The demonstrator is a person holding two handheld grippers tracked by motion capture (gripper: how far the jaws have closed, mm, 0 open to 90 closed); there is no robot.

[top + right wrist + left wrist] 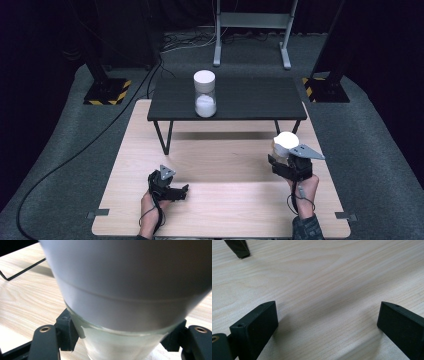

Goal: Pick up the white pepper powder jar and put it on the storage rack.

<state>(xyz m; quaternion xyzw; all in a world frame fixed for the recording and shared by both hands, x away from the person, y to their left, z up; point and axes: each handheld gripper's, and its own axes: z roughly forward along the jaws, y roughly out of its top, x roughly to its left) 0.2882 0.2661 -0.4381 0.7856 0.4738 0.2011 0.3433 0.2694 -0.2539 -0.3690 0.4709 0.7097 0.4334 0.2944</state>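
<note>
Jar with white lid sits clamped in your right hand-held gripper above the desk's right edge; keep it upright. Left hand-held gripper rests released near the front edge.

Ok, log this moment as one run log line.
right tool: shut on white-capped jar, lifted over wooden table | left tool: open, empty | second jar: upright on black shelf

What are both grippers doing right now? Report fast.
Left gripper: open, holding nothing, low over the wooden table.
Right gripper: shut on the white-capped jar.
</note>
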